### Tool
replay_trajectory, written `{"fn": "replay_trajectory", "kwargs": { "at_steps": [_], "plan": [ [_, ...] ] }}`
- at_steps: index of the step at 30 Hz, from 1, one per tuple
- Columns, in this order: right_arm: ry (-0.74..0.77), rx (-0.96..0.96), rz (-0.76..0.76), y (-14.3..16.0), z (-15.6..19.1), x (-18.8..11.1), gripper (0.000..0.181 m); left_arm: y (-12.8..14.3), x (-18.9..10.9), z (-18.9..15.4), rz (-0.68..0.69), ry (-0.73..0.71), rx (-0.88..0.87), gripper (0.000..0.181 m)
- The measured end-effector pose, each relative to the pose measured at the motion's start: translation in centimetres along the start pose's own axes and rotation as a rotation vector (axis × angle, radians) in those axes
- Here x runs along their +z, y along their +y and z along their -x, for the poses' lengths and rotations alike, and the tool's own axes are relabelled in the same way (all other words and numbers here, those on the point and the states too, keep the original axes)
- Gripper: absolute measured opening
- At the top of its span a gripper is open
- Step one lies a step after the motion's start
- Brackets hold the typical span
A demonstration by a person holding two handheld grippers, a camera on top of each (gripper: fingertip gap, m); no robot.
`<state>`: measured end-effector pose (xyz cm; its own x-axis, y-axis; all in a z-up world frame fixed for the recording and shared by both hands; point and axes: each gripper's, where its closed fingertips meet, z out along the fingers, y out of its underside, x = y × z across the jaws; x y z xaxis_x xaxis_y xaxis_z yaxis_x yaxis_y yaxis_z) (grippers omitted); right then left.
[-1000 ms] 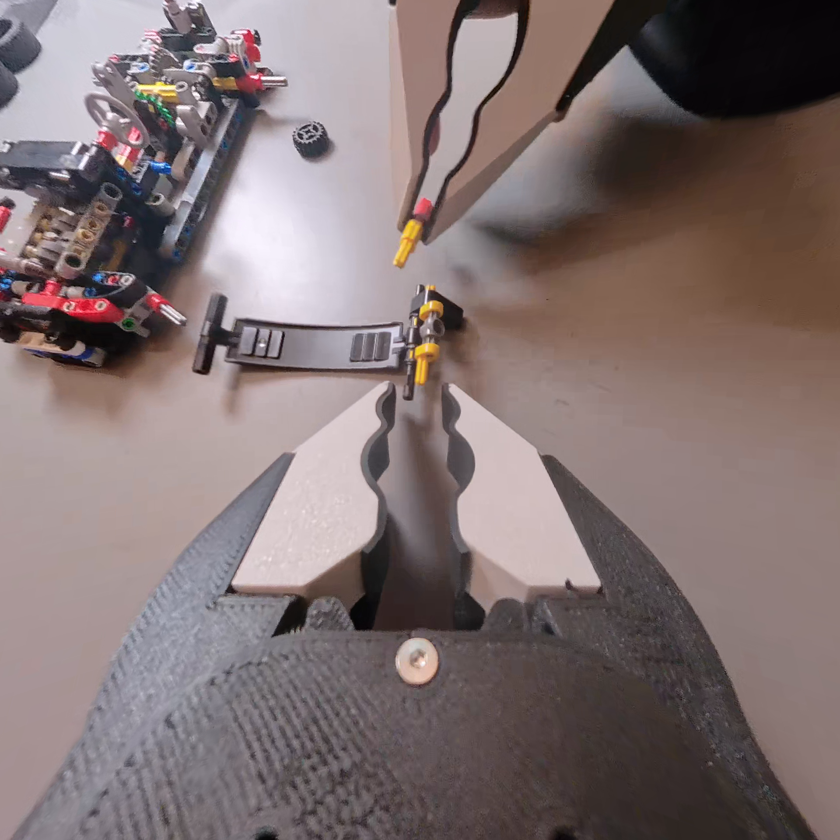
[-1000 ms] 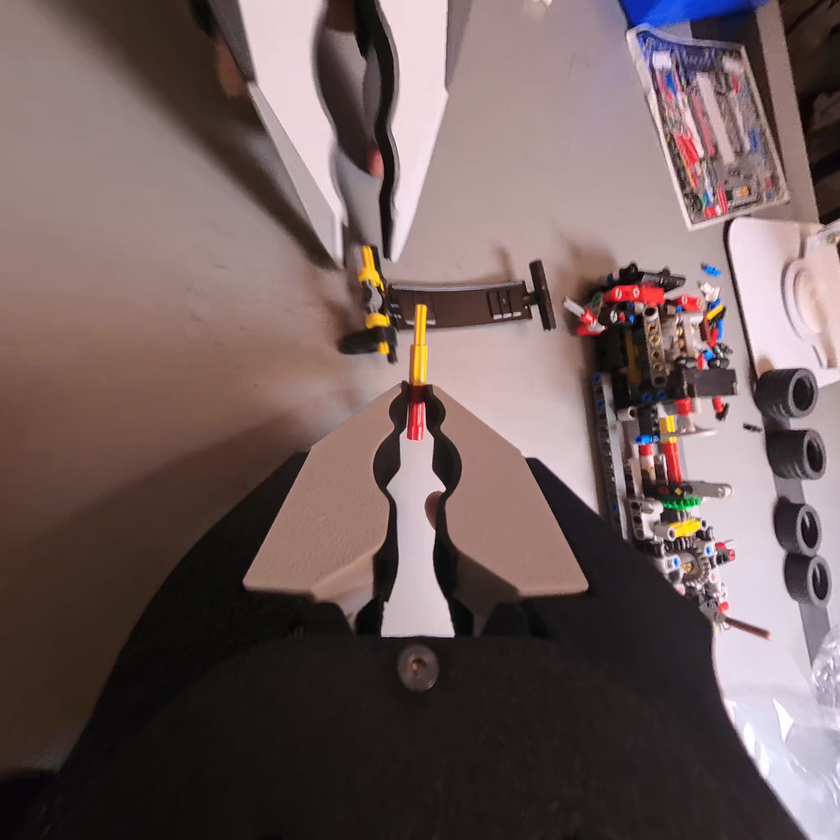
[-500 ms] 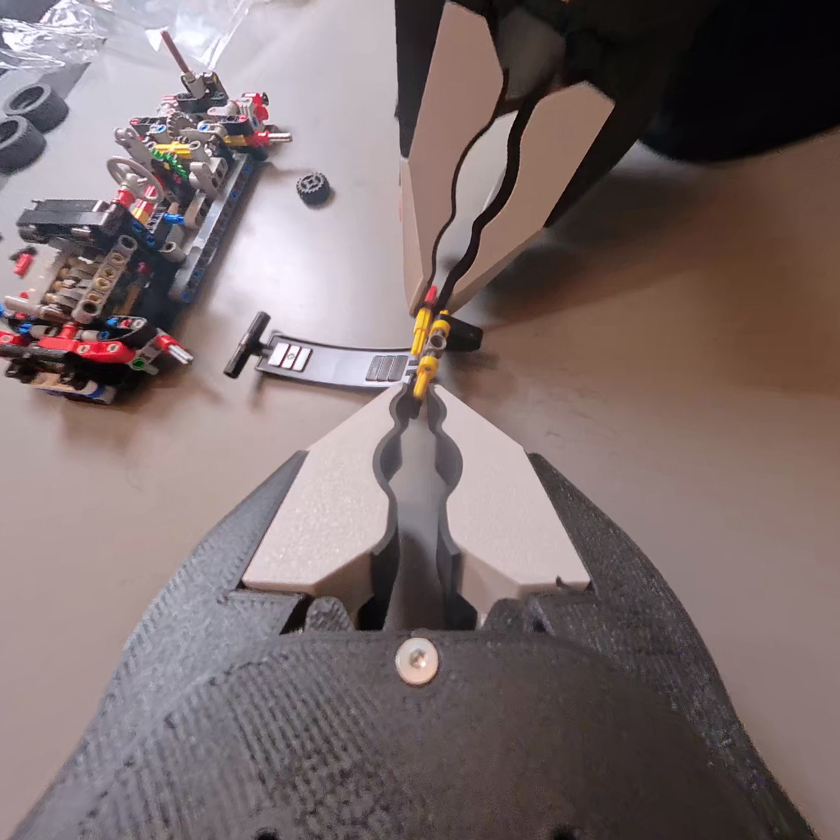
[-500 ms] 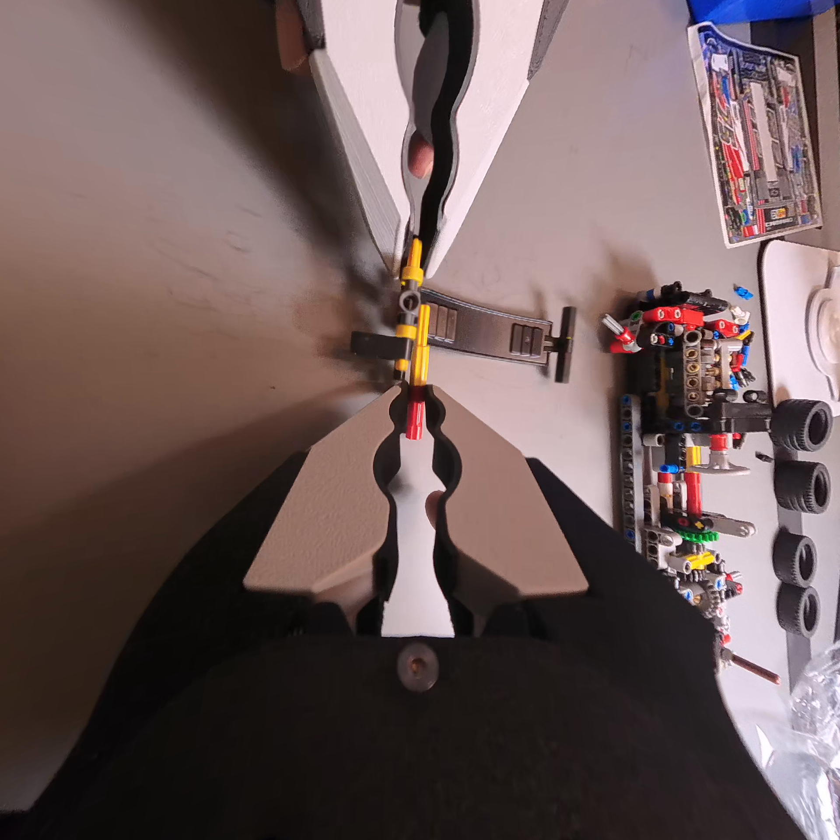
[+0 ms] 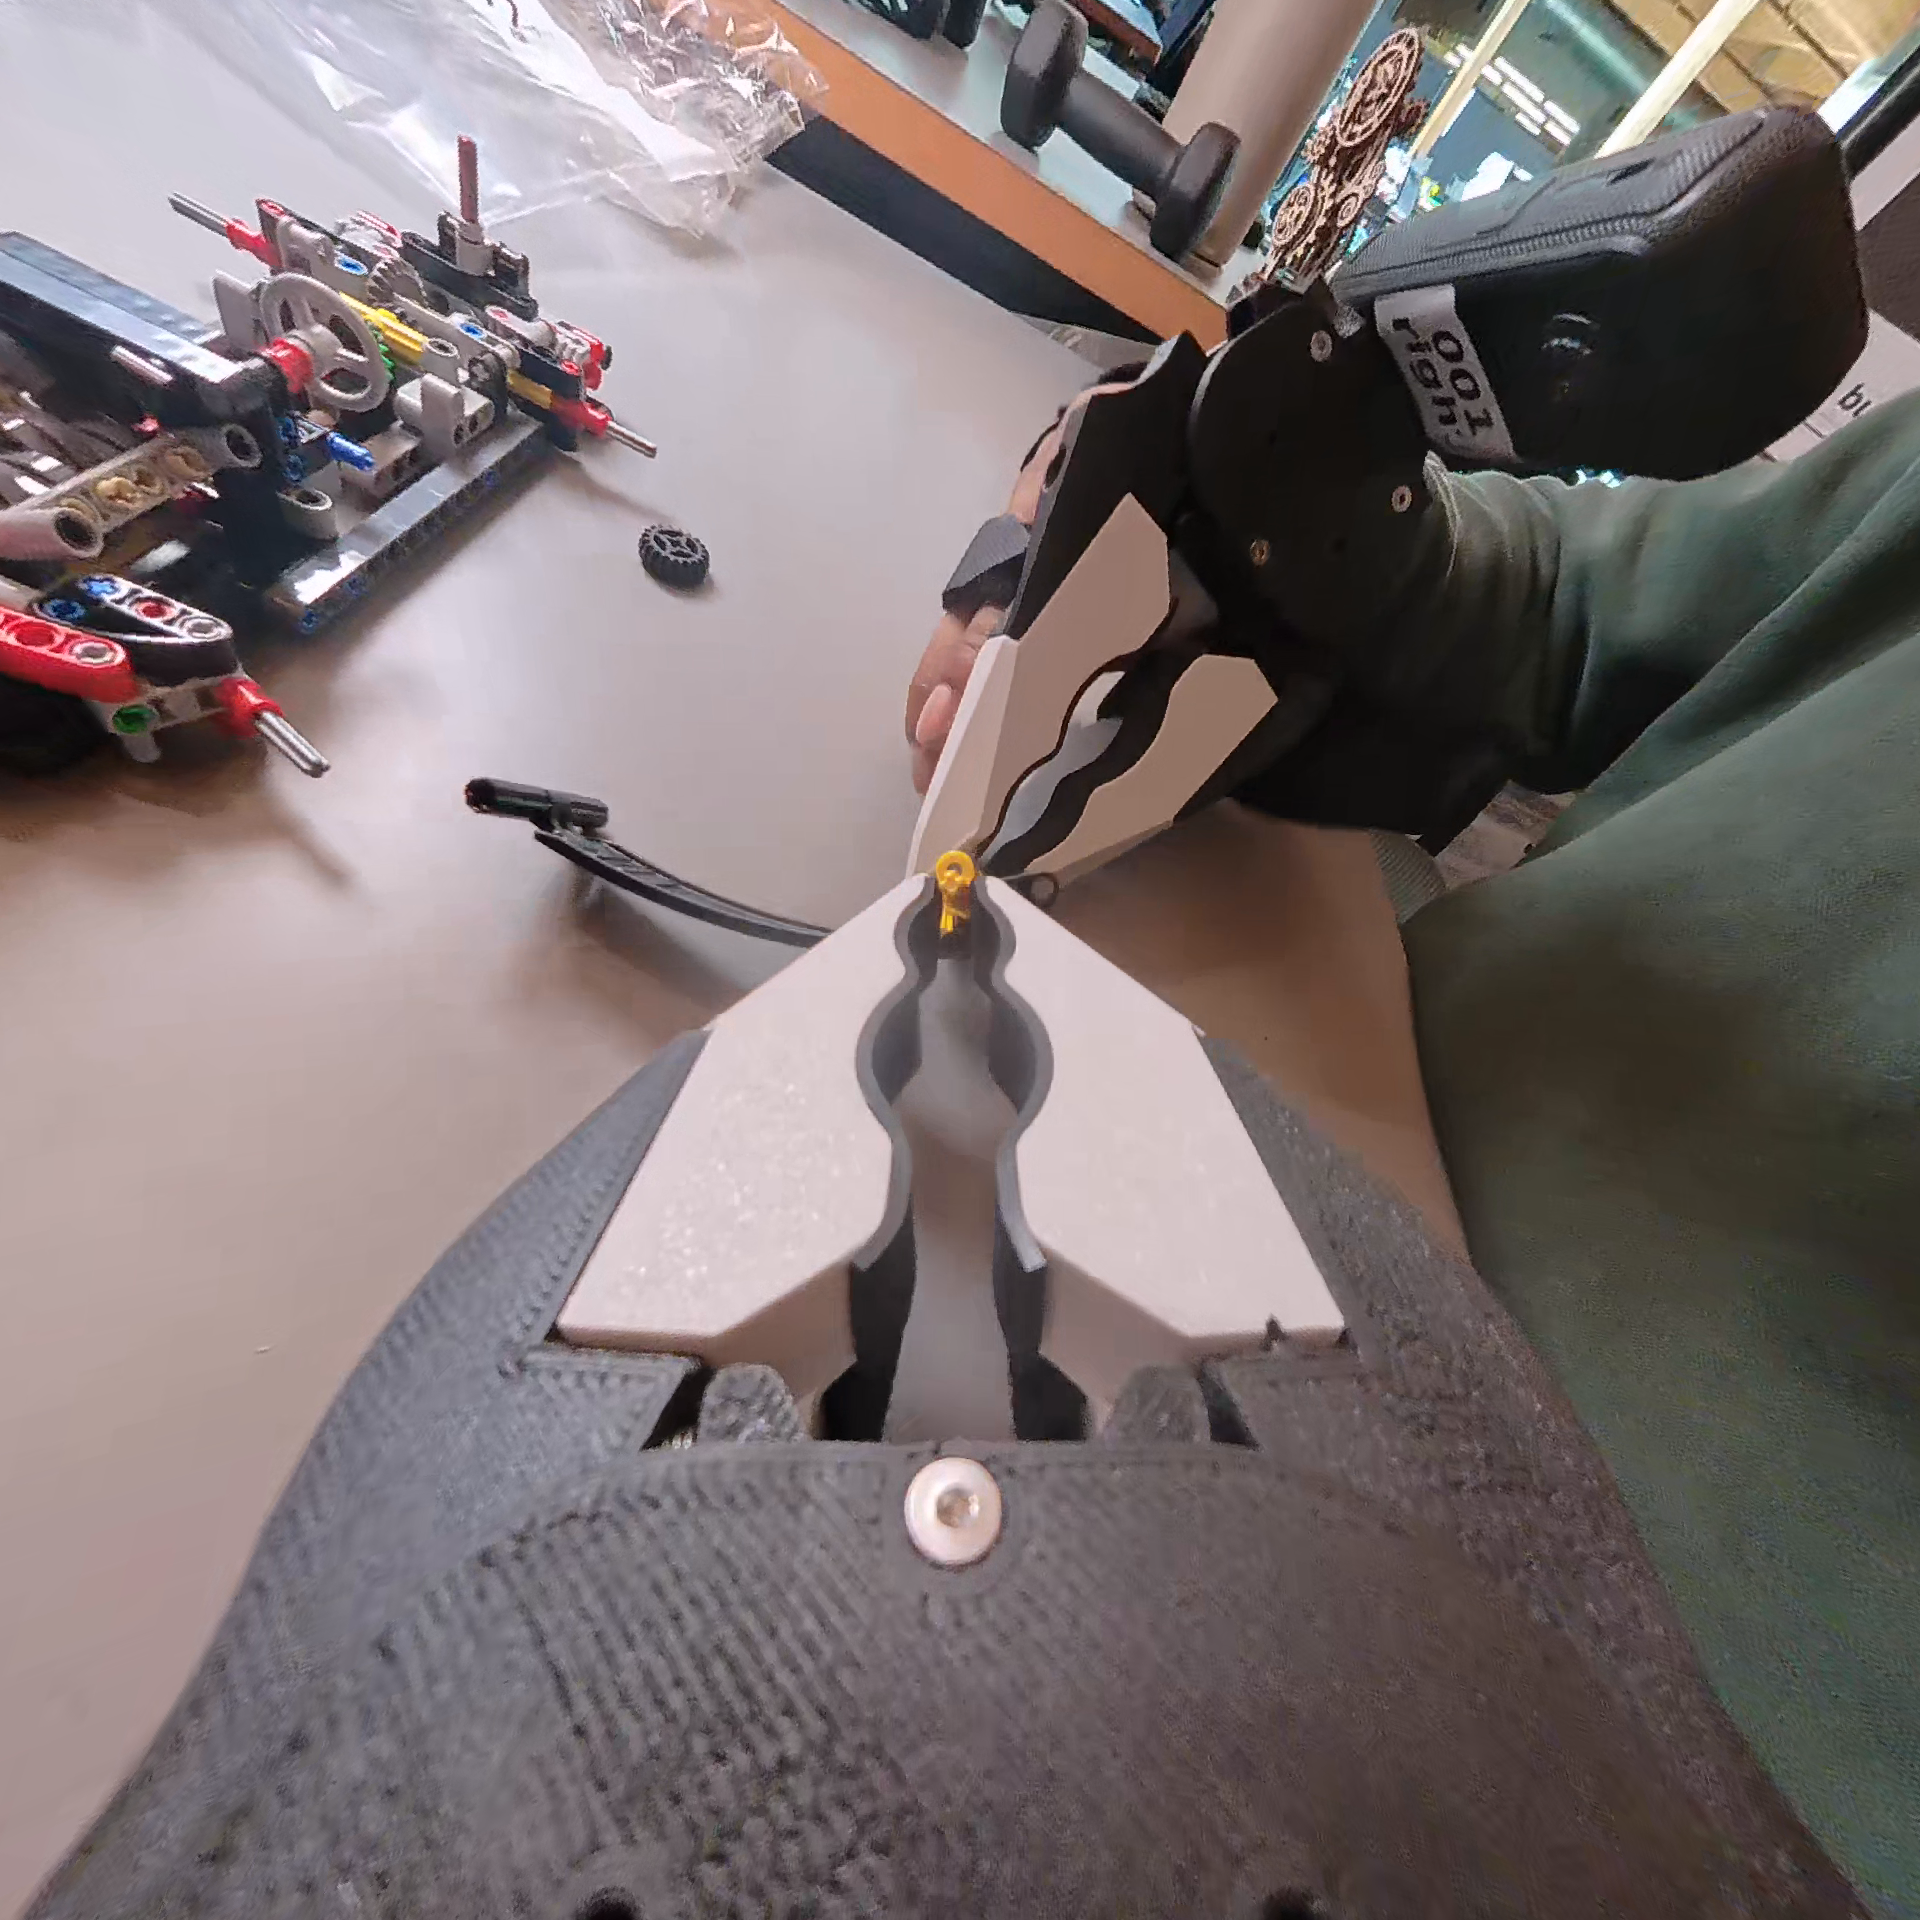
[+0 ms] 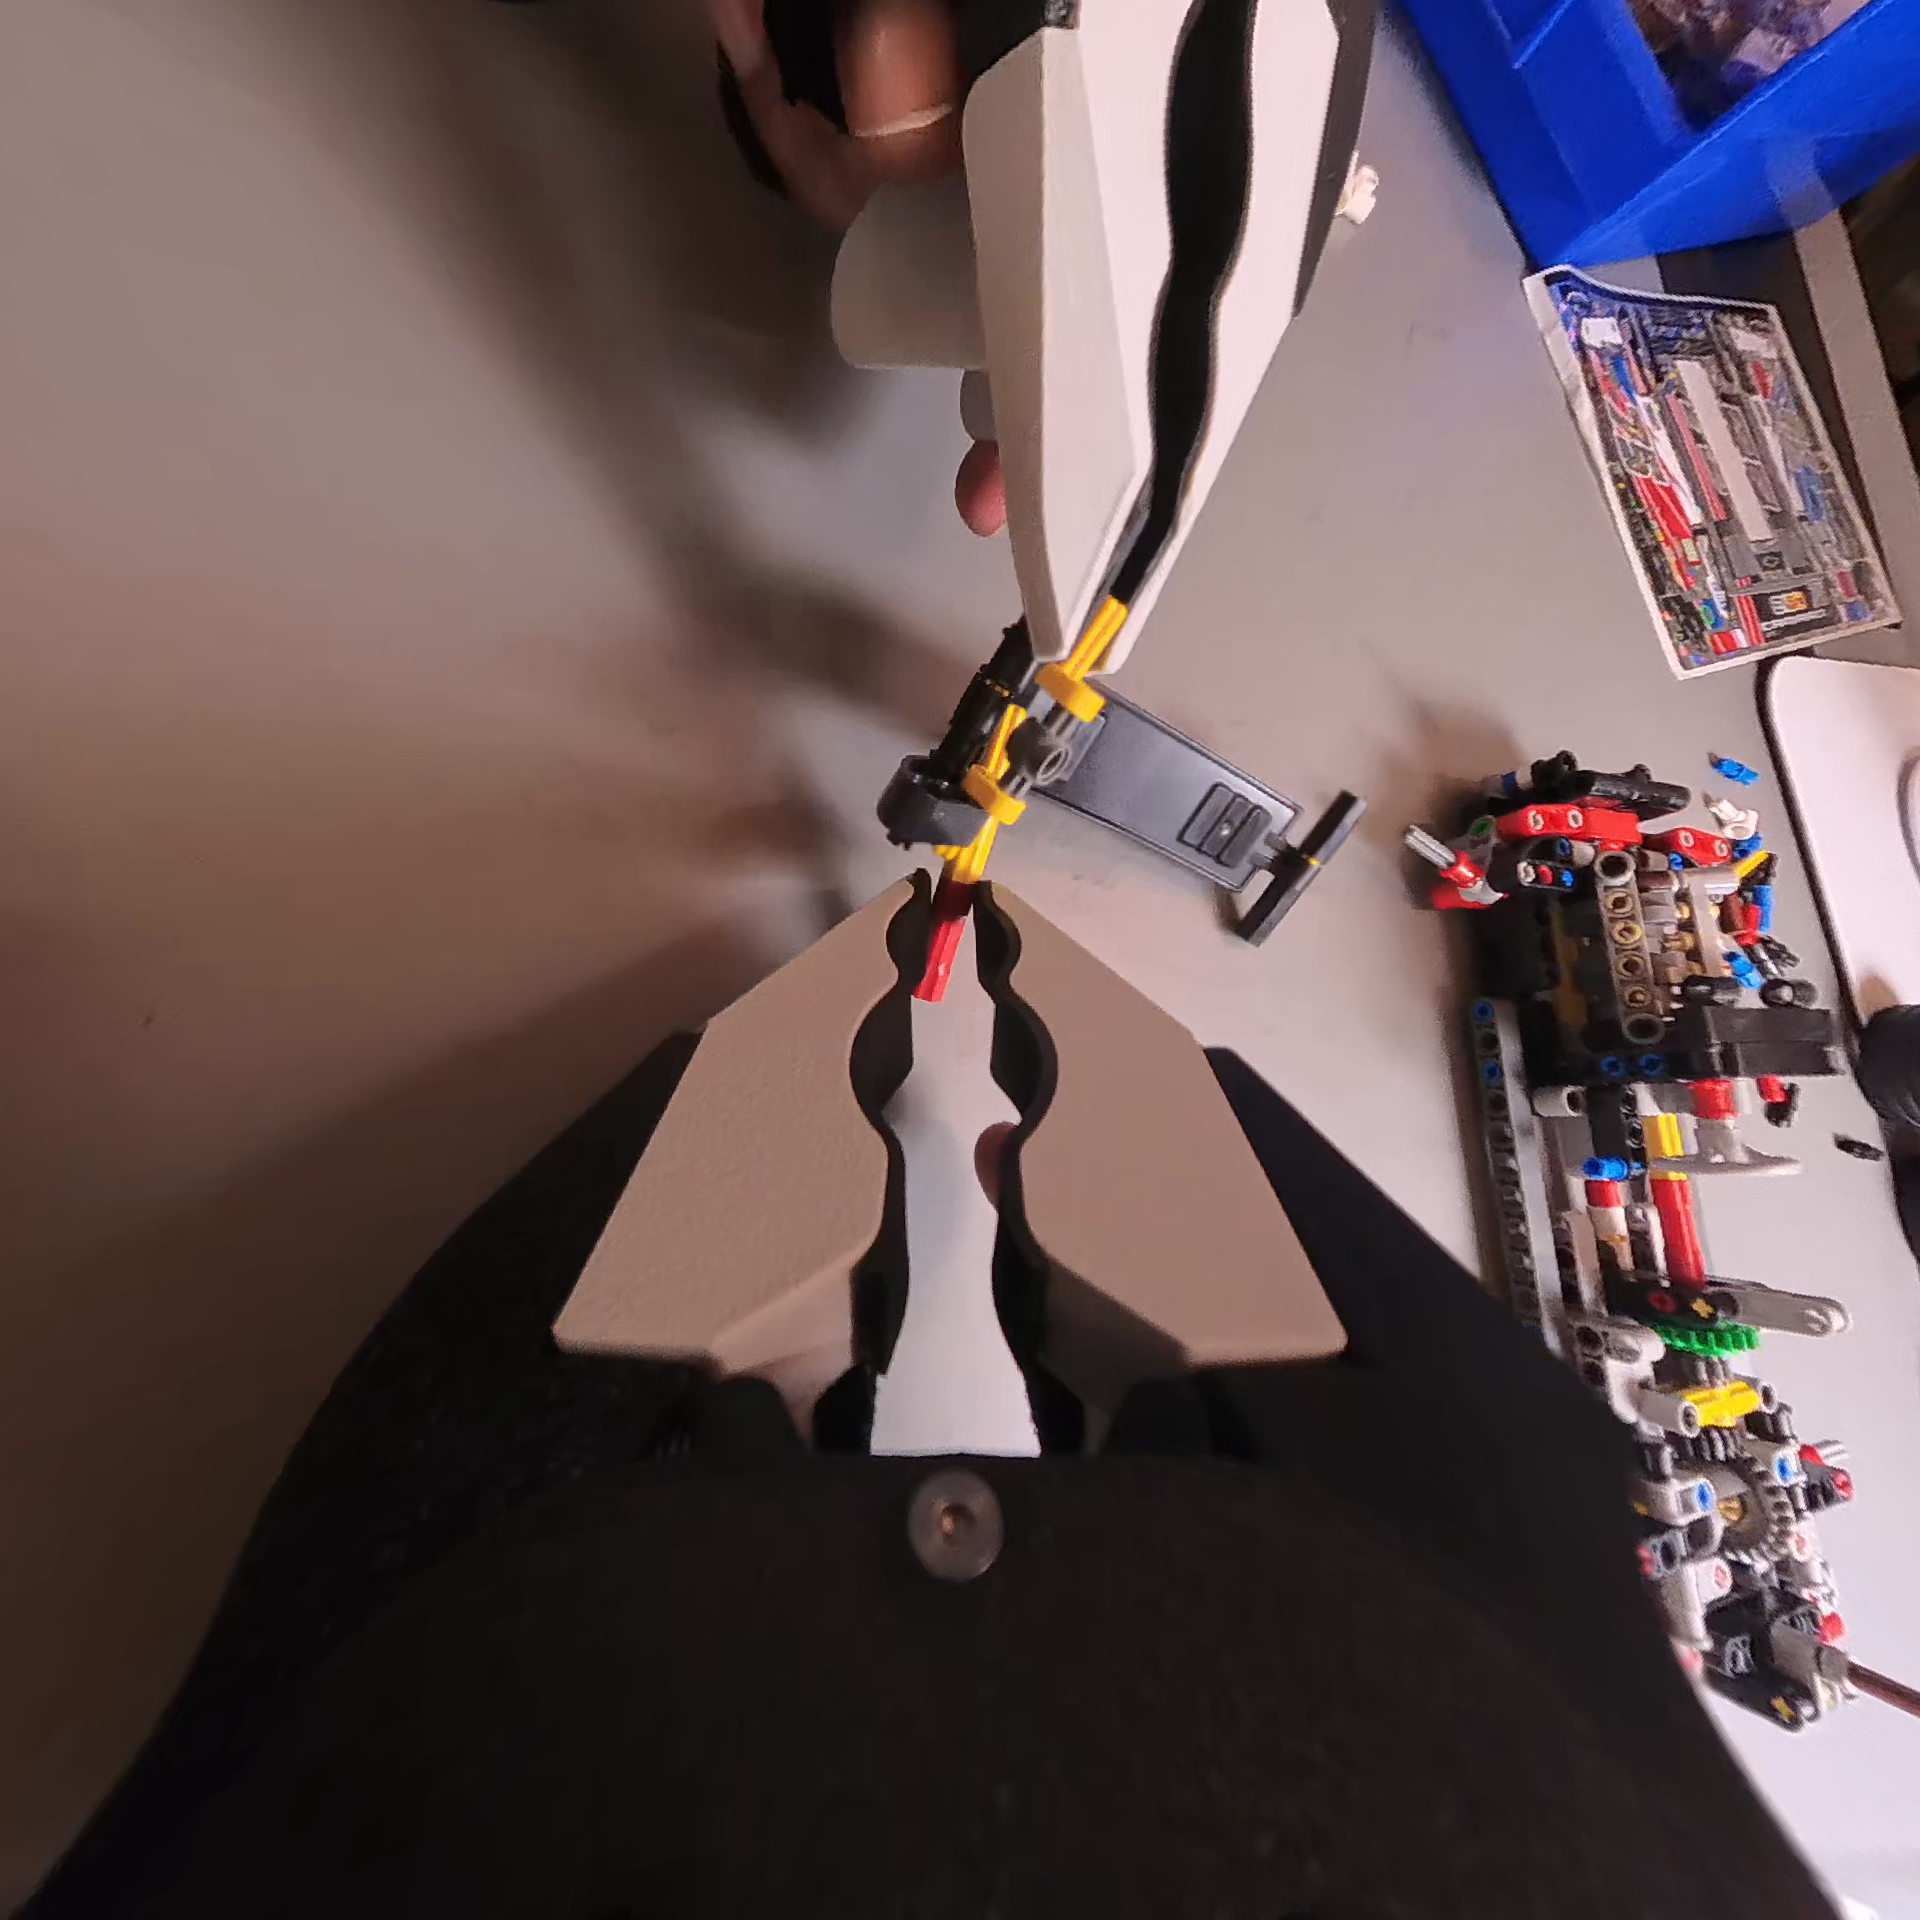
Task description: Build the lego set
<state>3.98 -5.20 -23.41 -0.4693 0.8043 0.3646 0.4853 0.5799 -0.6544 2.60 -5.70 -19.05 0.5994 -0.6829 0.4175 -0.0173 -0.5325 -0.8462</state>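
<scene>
Counter (image 6: 312, 520) carries the part-built chassis (image 6: 1662, 1143) at the right of the right wrist view. Black panel (image 6: 1143, 774) is lifted clear of it, tilted. Left tongs (image 5: 951, 883) are clenched on its yellow axle (image 6: 1086, 639); right tongs (image 6: 951, 894) are clenched on the red pin (image 6: 940, 951) at the opposite end.

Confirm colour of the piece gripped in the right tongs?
Red, with a yellow axle running on from it into the black panel assembly. Clearest in the right wrist view.
</scene>
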Motion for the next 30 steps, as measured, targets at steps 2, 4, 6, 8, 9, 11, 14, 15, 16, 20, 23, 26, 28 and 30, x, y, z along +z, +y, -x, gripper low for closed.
{"fn": "replay_trajectory", "kwargs": {
  "at_steps": [2, 4, 6, 8, 9, 11, 14, 15, 16, 20, 23, 26, 28, 30],
  "plan": [
    [0.022, -0.006, -0.005, -0.2, -0.1, 0.3, 0.004, -0.1, 0.0, -0.1, -0.002, 0.001, 0.012, 0.003],
    [0.042, 0.006, -0.014, -0.5, -0.3, 0.6, 0.004, -0.1, 0.1, -0.2, 0.003, -0.002, 0.036, 0.002],
    [0.064, 0.01, -0.024, -0.8, -0.6, 0.7, 0.003, -0.1, 0.2, -0.3, 0.006, -0.002, 0.062, 0.002],
    [0.087, 0.019, -0.029, -1.0, -0.8, 0.8, 0.003, -0.2, 0.1, -0.4, 0.012, -0.007, 0.093, 0.002],
    [0.092, 0.026, -0.032, -1.0, -0.8, 0.9, 0.003, 0.0, 0.1, -0.5, 0.025, -0.01, 0.122, 0.002],
    [0.107, 0.031, -0.027, -1.0, -1.0, 1.0, 0.003, 0.5, 0.1, -0.6, 0.074, -0.028, 0.207, 0.002],
    [0.124, 0.017, -0.009, -0.7, -1.2, 1.1, 0.003, 1.8, 0.5, -1.2, 0.177, -0.057, 0.381, 0.002],
    [0.124, 0.02, -0.007, -0.6, -1.3, 1.1, 0.003, 2.3, 0.7, -1.3, 0.215, -0.072, 0.433, 0.002],
    [0.124, 0.022, -0.007, -0.5, -1.3, 1.1, 0.003, 2.7, 0.9, -1.4, 0.257, -0.087, 0.484, 0.001],
    [0.113, 0.006, 0.024, 0.1, -1.4, 0.9, 0.003, 3.7, 1.8, -1.9, 0.344, -0.127, 0.666, 0.002],
    [0.101, 0.01, 0.047, 0.8, -1.4, 0.6, 0.003, 4.1, 2.1, -2.1, 0.387, -0.145, 0.757, 0.002],
    [0.083, 0.009, 0.062, 1.3, -1.6, 0.0, 0.003, 4.0, 2.3, -2.2, 0.395, -0.161, 0.825, 0.002],
    [0.06, 0.009, 0.061, 1.4, -1.6, -0.4, 0.003, 3.9, 2.3, -2.2, 0.378, -0.164, 0.822, 0.006],
    [0.023, 0.004, 0.057, 1.6, -1.1, -0.8, 0.003, 3.4, 2.2, -2.3, 0.34, -0.157, 0.761, 0.011]
  ]
}}
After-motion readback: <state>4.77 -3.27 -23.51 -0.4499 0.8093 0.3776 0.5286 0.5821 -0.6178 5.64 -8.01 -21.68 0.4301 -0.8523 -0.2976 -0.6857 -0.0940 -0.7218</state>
